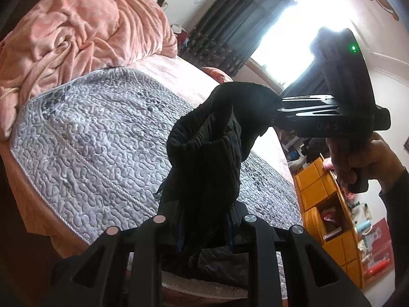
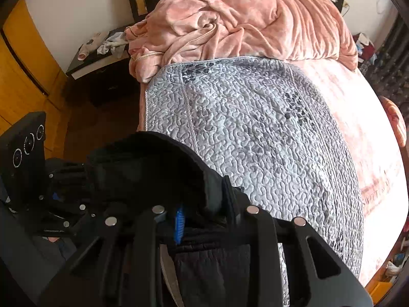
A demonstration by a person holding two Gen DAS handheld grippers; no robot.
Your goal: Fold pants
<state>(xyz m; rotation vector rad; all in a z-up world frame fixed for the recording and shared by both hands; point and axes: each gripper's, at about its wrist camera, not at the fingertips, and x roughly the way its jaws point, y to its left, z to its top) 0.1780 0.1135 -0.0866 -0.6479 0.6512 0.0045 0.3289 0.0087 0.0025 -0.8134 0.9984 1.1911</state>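
Observation:
The black pants [image 1: 204,153] hang bunched in the air above the grey quilted cover [image 1: 89,140] of the bed. My left gripper [image 1: 204,222] is shut on the waist end at the bottom of the left wrist view. My right gripper [image 1: 278,110], held by a hand [image 1: 358,158], is shut on another part of the same edge higher up to the right. In the right wrist view the pants [image 2: 153,163] drape from my right gripper [image 2: 204,217] toward my left gripper [image 2: 71,176], low on the left. The legs hang out of sight below.
A crumpled pink blanket [image 2: 242,18] is heaped at the head of the bed. A dark nightstand [image 2: 99,58] with small items stands beside it. Yellow cabinets [image 1: 324,199] line the wall, and dark curtains [image 1: 230,25] frame a bright window.

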